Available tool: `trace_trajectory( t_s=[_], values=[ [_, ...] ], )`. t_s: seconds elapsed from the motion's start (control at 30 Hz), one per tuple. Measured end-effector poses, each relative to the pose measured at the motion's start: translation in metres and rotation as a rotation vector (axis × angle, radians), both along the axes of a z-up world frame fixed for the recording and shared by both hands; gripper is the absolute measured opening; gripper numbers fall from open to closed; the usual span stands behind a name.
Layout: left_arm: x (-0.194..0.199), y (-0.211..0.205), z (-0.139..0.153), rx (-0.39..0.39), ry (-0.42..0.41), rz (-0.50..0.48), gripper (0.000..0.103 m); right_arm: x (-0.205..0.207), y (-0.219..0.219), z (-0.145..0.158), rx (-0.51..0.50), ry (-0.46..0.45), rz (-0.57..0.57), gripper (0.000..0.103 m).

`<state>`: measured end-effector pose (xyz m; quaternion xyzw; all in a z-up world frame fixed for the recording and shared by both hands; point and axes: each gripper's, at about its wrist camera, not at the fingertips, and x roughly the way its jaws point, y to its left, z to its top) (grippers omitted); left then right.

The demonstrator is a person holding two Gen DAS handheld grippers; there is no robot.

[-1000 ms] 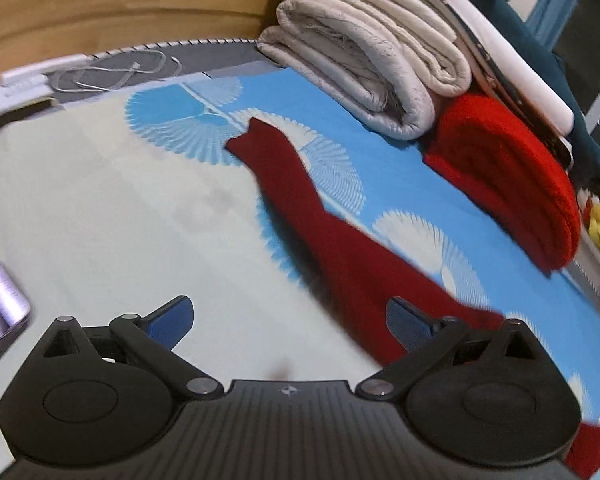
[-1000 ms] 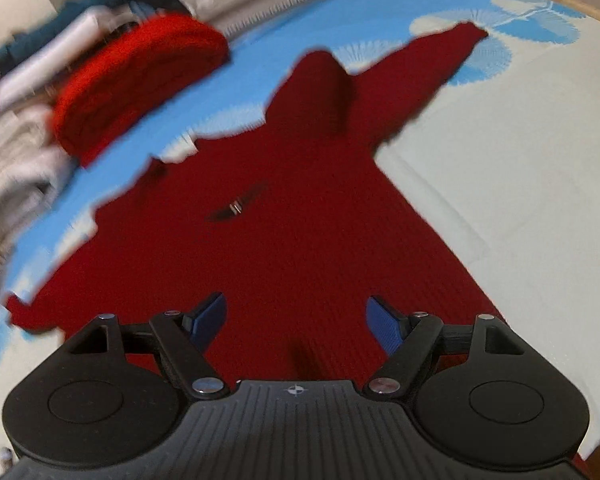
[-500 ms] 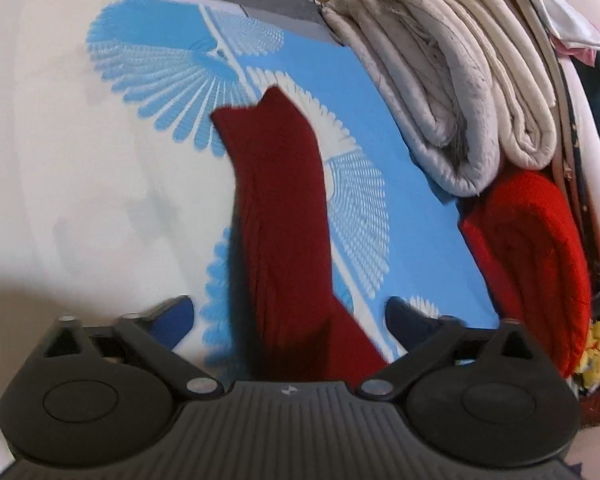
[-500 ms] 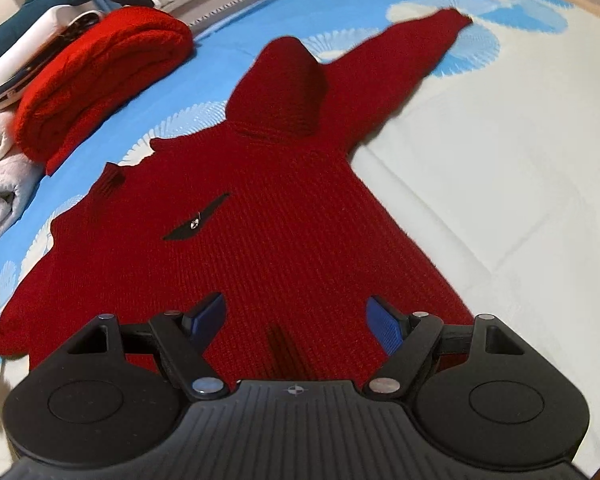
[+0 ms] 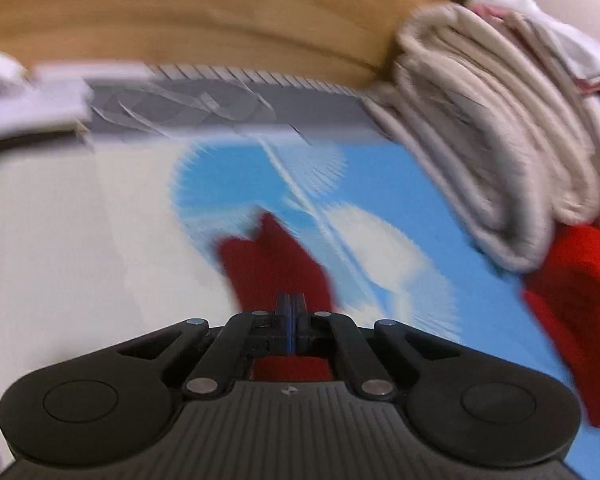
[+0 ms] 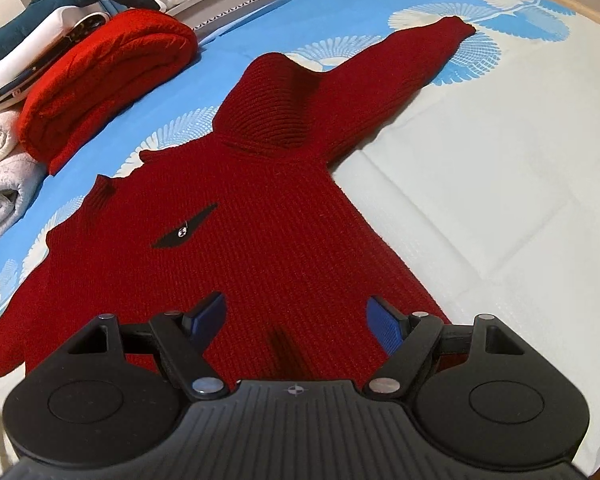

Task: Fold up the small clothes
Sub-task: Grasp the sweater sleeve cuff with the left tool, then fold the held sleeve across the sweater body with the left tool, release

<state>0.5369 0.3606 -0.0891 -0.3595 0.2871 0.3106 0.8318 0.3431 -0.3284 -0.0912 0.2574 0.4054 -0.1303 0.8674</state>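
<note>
- Dark-red knit fills our left wrist view: the left gripper [image 5: 290, 312] has its blue pads pressed together on a sleeve of the red hooded sweater [image 5: 276, 264], which lies on the blue-and-white bedspread [image 5: 400, 184]. Folded cream blankets [image 5: 492, 152] sit toward the bed's right edge; the frame is blurred.
- From our right wrist view, the right gripper [image 6: 296, 318] hangs with jaws apart above the sweater's hem, the garment [image 6: 260, 220] spread flat mid-bed, a folded bright-red knit [image 6: 108, 80] near the left edge.
</note>
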Motion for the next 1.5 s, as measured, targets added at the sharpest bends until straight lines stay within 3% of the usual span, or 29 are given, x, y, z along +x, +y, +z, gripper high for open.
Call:
trace_trajectory(
  t_s=[0.03, 0.1, 0.13, 0.17, 0.23, 0.43, 0.53, 0.6, 0.63, 0.67, 0.7, 0.8, 0.87, 0.97, 1.13, 1.23, 1.3, 1.37, 1.43, 1.5],
  values=[
    [0.000, -0.002, -0.001, -0.044, -0.013, -0.020, 0.000, 0.000, 0.000, 0.001, 0.006, -0.004, 0.002, 0.079],
    [-0.001, -0.013, 0.000, -0.074, -0.031, -0.042, 0.010, -0.002, 0.000, 0.004, 0.014, -0.015, 0.010, 0.079],
    [-0.002, -0.019, -0.002, -0.088, -0.037, -0.065, 0.030, -0.003, 0.000, 0.005, 0.013, -0.019, 0.017, 0.079],
    [-0.004, -0.026, -0.004, -0.110, -0.032, -0.092, 0.062, -0.003, -0.001, 0.005, 0.008, -0.020, 0.022, 0.079],
    [-0.007, -0.041, -0.011, -0.138, -0.020, -0.102, 0.088, -0.005, -0.003, 0.005, 0.004, -0.019, 0.029, 0.079],
    [-0.015, -0.049, -0.046, -0.199, 0.022, -0.075, 0.089, -0.009, -0.006, 0.005, 0.020, -0.016, 0.017, 0.079],
    [-0.014, -0.036, -0.068, -0.279, 0.007, -0.058, 0.089, -0.009, -0.005, 0.005, 0.008, -0.016, 0.015, 0.079],
    [-0.012, -0.032, -0.069, -0.270, -0.024, -0.083, 0.088, -0.008, -0.005, 0.003, 0.007, -0.010, 0.013, 0.079],
    [-0.009, -0.031, -0.068, -0.265, -0.026, -0.105, 0.072, -0.006, -0.004, 0.001, 0.005, -0.003, 0.014, 0.079],
    [-0.004, -0.030, -0.068, -0.262, -0.020, -0.117, 0.036, -0.005, -0.003, 0.000, -0.001, 0.004, 0.015, 0.079],
    [0.000, -0.030, -0.069, -0.258, -0.003, -0.111, 0.020, -0.003, -0.002, -0.001, -0.008, 0.010, 0.019, 0.079],
    [0.001, -0.036, -0.064, -0.238, 0.032, -0.034, 0.014, 0.001, 0.004, 0.000, -0.019, 0.012, 0.033, 0.079],
    [0.006, -0.051, -0.049, -0.151, 0.052, -0.036, 0.013, 0.001, 0.007, 0.001, -0.023, 0.007, 0.043, 0.079],
    [0.023, -0.099, -0.008, 0.059, 0.068, -0.150, 0.013, 0.002, 0.011, 0.003, -0.025, 0.006, 0.062, 0.079],
    [0.043, -0.264, 0.061, 0.387, -0.027, -0.594, 0.013, 0.003, 0.018, 0.007, -0.031, -0.001, 0.083, 0.079],
    [0.025, -0.390, 0.058, 0.548, -0.039, -0.998, 0.015, 0.003, 0.019, 0.009, -0.045, -0.002, 0.075, 0.078],
    [0.005, -0.454, 0.031, 0.625, 0.028, -1.250, 0.030, 0.002, 0.017, 0.011, -0.031, -0.008, 0.076, 0.078],
    [-0.018, -0.482, 0.000, 0.749, 0.082, -1.280, 0.076, 0.000, 0.013, 0.013, -0.025, -0.015, 0.072, 0.079],
    [-0.034, -0.477, -0.020, 0.832, 0.101, -1.251, 0.085, -0.004, 0.006, 0.015, -0.022, -0.015, 0.068, 0.079],
    [-0.040, -0.448, -0.029, 0.784, 0.135, -1.243, 0.085, -0.009, 0.000, 0.016, -0.012, -0.019, 0.063, 0.079]
  ],
)
